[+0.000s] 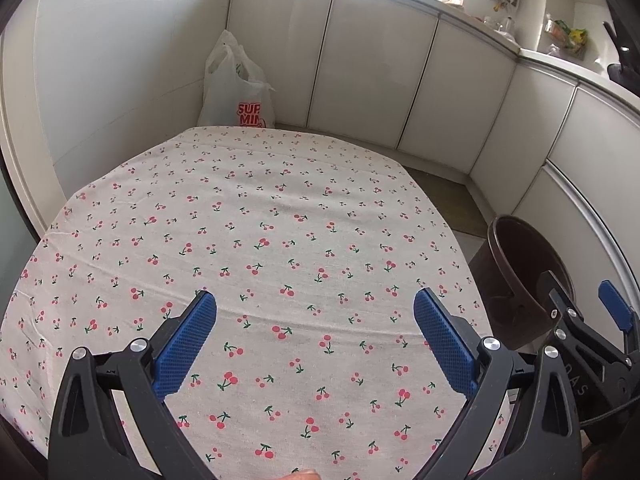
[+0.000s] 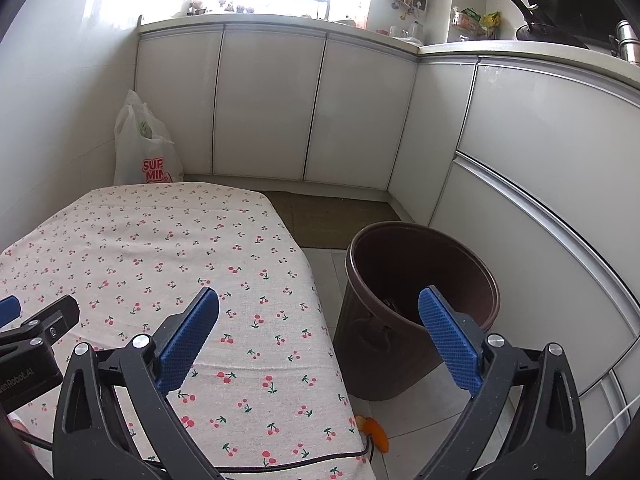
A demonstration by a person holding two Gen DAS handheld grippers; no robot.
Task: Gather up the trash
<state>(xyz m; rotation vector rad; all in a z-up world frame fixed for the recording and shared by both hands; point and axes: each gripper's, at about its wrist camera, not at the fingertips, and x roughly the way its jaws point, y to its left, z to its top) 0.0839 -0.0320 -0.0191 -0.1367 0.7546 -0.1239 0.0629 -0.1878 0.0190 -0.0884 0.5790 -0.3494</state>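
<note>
Left tongs (image 1: 315, 340) wide open, empty | right tongs (image 2: 319, 342) likewise — brown bin (image 2: 416, 308) upright, mouth up

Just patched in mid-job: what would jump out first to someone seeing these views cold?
The cherry-print tablecloth fills the foreground, with nothing lying on it. Right of the table stands a dark brown bin on the tiled floor, and an orange scrap lies on the floor by the table's near corner. Both the left tool and the right tool hang open, holding nothing.
</note>
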